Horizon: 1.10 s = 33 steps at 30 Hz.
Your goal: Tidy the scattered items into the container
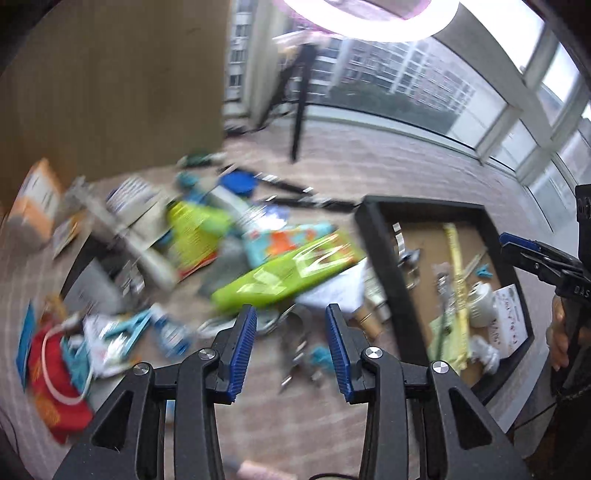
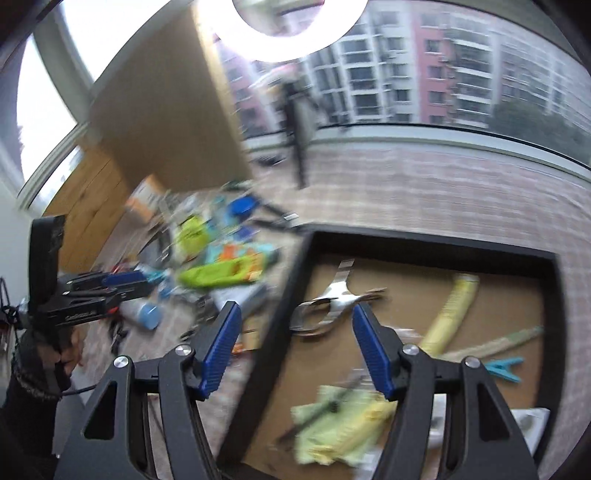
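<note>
Both views are smeared with motion blur, so small items are hard to name.

The left tool [image 1: 291,347] has its blue pads spread apart with nothing between them. It hangs over the checked cloth on the desk [image 1: 369,162], above some small metal bits that are too blurred to identify. At about 11 o'clock from it lies the pile of scattered items: a long bright green packet [image 1: 284,275], a yellow-green packet [image 1: 192,230], a blue round lid [image 1: 238,182], a red bag [image 1: 51,380] far out at 9 o'clock, a pale blue clothes peg [image 1: 127,328] and an orange box [image 1: 38,201] at the pile's far left edge. A big cardboard sheet [image 1: 110,81] stands behind the pile.

The container, a black-rimmed tray [image 1: 384,266] with a brown floor, sits at 2 o'clock from the left tool, just beside the pile. Items already lie in it: a long yellow tube [image 2: 452,314], a metal watch band [image 2: 332,295], a blue peg [image 2: 504,369], a pale green cloth [image 2: 343,428] and a white cup [image 1: 482,302].

The right tool [image 2: 295,354] is also spread wide and holds nothing. It hovers over the tray's left rim, one pad outside the tray, the other above its floor near the watch band. A ring lamp [image 2: 299,33] glares at 12 o'clock.
</note>
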### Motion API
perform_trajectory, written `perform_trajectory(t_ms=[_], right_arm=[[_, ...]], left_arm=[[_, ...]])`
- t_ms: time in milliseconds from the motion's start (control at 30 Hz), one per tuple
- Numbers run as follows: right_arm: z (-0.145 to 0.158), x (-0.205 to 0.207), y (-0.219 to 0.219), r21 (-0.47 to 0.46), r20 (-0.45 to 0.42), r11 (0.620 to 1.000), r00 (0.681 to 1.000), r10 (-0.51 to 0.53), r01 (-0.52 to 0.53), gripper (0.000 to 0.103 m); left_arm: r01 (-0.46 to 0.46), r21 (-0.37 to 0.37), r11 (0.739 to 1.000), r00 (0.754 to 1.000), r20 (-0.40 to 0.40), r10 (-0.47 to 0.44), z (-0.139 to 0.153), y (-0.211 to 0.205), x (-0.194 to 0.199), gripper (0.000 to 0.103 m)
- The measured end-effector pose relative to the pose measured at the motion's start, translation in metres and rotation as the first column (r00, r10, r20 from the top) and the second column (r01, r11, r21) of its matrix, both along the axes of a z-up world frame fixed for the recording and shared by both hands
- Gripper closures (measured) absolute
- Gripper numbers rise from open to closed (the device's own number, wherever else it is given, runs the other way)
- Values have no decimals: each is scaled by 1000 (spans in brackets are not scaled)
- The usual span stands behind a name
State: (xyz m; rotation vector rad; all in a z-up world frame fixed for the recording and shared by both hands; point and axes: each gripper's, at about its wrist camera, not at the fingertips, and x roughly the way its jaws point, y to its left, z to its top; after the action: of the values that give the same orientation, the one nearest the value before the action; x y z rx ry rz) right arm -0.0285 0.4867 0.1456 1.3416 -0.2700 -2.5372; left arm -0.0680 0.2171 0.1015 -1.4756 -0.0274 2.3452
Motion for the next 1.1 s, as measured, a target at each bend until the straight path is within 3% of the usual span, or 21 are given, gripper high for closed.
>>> perform_trajectory(t_ms=[167,333,633,967,1100], right_arm=[[-20,-5,-65,20,63,985,983,172,-173,64],[-52,-4,-111,35,142,963,955,259,-266,66],[-94,-9,-136,39,242,961,935,259,-275,70],[-115,-20,-147,43,290,958,921,259,-283,75],[-123,-25,-148,30,309,963,918,247,-270,91]], left_arm=[[-36,13,999,997,70,35,-28,-19,12,72],[-23,50,998,993,117,17,-46,-11,11,72],[8,53,999,982,189,-18,-78,22,-15,72],[33,56,998,978,205,-44,-86,39,-33,72],[39,46,998,978,203,-48,-86,43,-36,72]])
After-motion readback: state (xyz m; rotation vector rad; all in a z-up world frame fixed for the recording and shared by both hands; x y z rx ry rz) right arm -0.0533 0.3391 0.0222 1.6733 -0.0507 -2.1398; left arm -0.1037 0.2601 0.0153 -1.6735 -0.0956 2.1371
